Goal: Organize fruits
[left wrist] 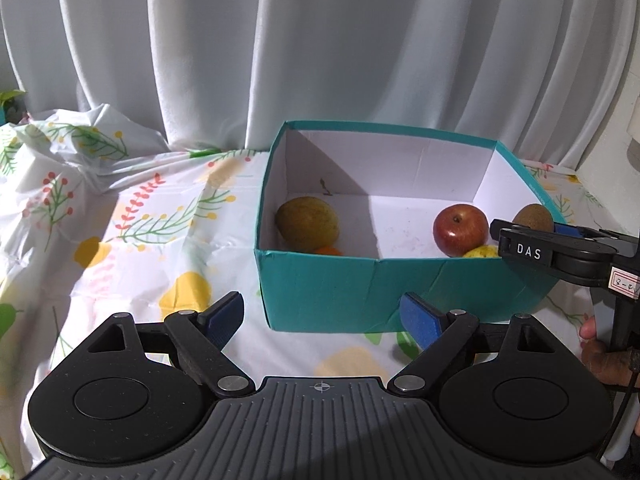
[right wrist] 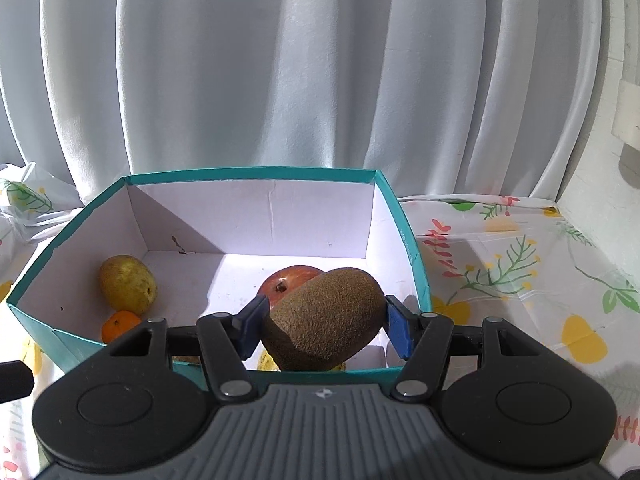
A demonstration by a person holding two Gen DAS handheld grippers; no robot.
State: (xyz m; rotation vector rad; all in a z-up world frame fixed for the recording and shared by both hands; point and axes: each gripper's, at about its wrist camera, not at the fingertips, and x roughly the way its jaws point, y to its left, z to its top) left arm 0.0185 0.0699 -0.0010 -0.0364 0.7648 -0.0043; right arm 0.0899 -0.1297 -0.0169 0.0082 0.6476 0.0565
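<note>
A teal cardboard box [left wrist: 332, 284] with a white inside stands on the flowered tablecloth; it also shows in the right wrist view [right wrist: 404, 236]. In it lie a yellow-brown pear [left wrist: 306, 224] [right wrist: 127, 283], a small orange [left wrist: 328, 251] [right wrist: 118, 325], a red apple [left wrist: 460, 229] [right wrist: 290, 278] and a yellow fruit [left wrist: 482, 252], mostly hidden. My right gripper [right wrist: 324, 326] is shut on a brown kiwi [right wrist: 326, 318] [left wrist: 534, 218] and holds it over the box's near right part. My left gripper [left wrist: 322, 316] is open and empty in front of the box.
A flowered plastic tablecloth [left wrist: 140, 216] covers the table and is bunched up at the back left [left wrist: 80, 140]. White curtains [left wrist: 320, 48] hang close behind the box. A white wall part [right wrist: 632, 128] stands at the right.
</note>
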